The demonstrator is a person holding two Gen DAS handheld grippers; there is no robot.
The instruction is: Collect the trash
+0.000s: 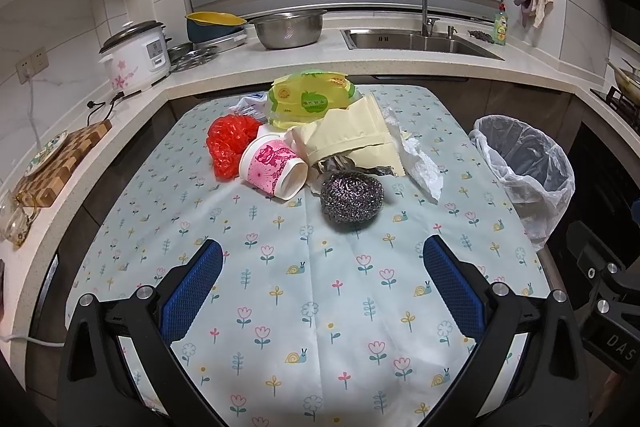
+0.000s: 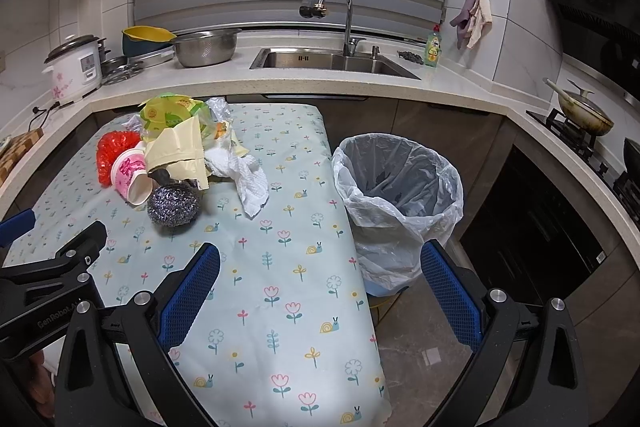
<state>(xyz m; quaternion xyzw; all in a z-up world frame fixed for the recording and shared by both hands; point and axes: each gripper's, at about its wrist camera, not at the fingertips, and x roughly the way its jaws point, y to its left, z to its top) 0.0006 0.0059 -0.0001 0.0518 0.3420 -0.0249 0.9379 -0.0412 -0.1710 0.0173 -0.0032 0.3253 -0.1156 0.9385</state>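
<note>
Left wrist view shows the left hand-held gripper (image 1: 322,267) spread wide and holding nothing, low over the worktop (image 1: 320,327). Straight ahead of its fingertips, a little apart, lies the scourer (image 1: 350,198), nearest piece of the trash heap. Beyond it and to the left lies the cup (image 1: 274,167) on its side with the red mesh (image 1: 228,147) behind; beyond it and to the right are the yellow bag (image 1: 352,139) and the tissue (image 1: 420,163), with a green packet (image 1: 310,97) at the far end. The bin (image 1: 524,167), lined with clear plastic, stands off the worktop's edge, far right of this gripper.

From the right wrist view the right hand-held gripper (image 2: 320,269) is likewise wide and empty, straddling the worktop edge, with the bin just ahead and to its right and the scourer (image 2: 173,202) ahead to its left.

My judgement is that the first pick has not begun. The scourer looks the best start: it is free of the heap and springy, so close across its middle and lift straight up. The tissue and bag overlap, so pulling either first may drag its neighbours. Carry each piece well over the bin's rim before releasing, since the loose liner could snag.
</note>
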